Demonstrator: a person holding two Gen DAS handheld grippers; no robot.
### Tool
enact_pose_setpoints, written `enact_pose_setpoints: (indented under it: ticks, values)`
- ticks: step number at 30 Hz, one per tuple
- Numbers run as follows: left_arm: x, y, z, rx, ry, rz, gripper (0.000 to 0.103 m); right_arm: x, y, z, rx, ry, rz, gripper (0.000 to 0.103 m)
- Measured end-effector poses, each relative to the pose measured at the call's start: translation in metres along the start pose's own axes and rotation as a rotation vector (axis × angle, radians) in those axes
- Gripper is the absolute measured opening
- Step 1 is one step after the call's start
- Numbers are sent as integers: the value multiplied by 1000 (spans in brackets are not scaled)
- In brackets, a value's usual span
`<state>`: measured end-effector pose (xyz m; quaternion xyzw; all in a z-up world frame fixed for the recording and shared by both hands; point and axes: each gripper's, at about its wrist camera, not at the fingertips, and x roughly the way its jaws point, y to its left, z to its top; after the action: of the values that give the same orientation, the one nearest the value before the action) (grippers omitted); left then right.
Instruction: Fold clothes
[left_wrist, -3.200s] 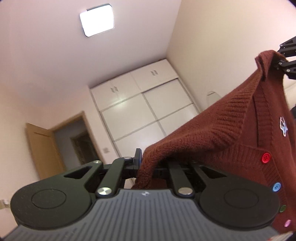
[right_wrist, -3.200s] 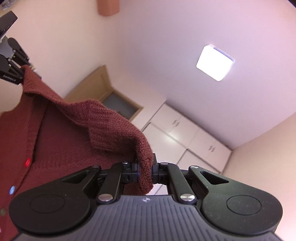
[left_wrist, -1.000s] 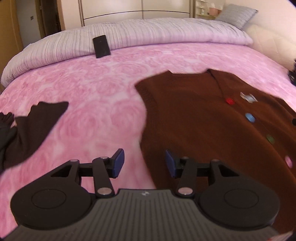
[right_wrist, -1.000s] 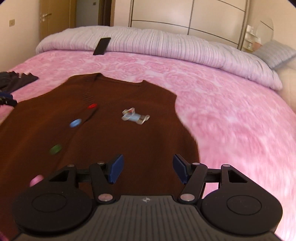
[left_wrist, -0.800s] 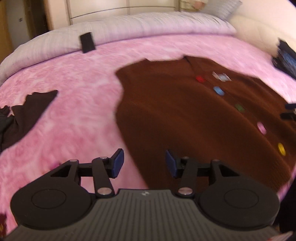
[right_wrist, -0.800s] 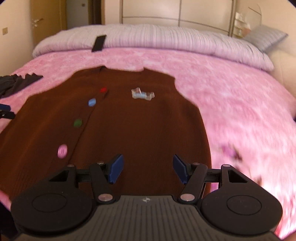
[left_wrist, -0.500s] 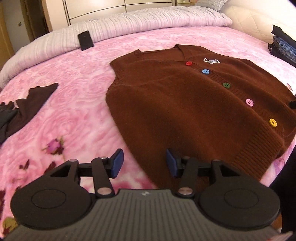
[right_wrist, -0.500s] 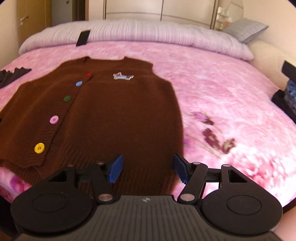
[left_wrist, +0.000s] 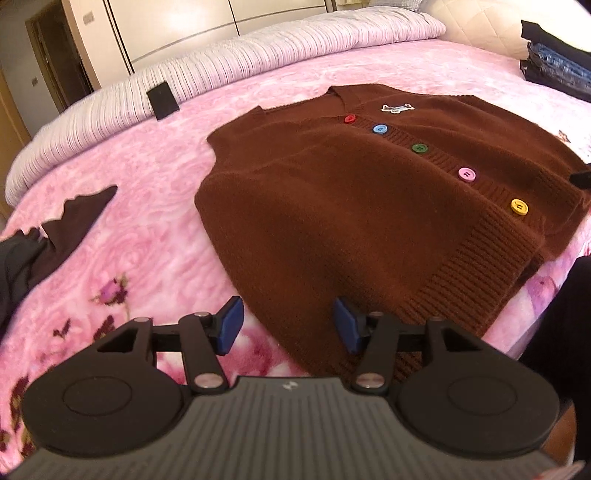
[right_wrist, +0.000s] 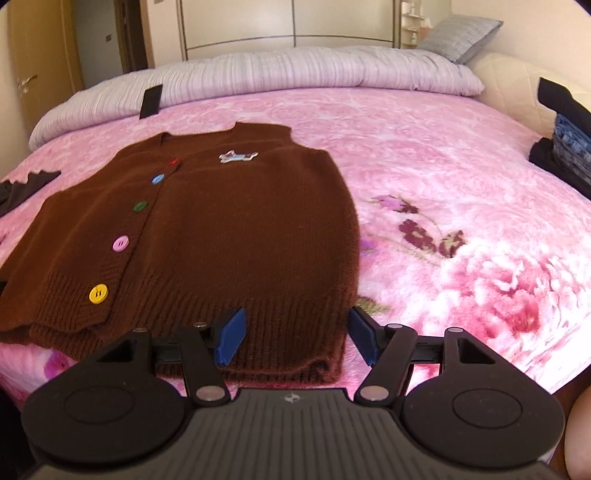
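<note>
The vest lies flat, buttons up, mid-frame on the pink bed — spread out, the first fold apparently next. The left gripper is opening, empty; the right gripper gapes wide, empty, above the hem. Next, each must pinch a side edge. Only the right view shows the vest's right edge fully; the left shows a dark garment at centre left.

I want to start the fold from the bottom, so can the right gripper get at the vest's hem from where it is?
Probably yes. The right gripper is open and empty, just short of the vest's hem, which lies flat at the bed's near edge with nothing between.
</note>
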<state>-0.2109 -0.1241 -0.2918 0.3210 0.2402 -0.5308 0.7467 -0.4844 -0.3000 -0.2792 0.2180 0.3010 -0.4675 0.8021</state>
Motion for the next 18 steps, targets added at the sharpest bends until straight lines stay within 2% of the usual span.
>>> enact_pose_setpoints:
  ticks: [3,8,14,18]
  values:
    - [-3,-3,0,-9,-9,3,50,-3,-3,-3,15,-4,1,65]
    - [-5,-27,0,123,-21,100,50,-6,-6,-7,30,-15,4,64]
    - [-7,-26,-1,57,-36,88,50,0,-5,-9,21,3,20,64]
    - [-9,-11,-4,-85,-36,14,50,2,-3,-7,23,7,24,64]
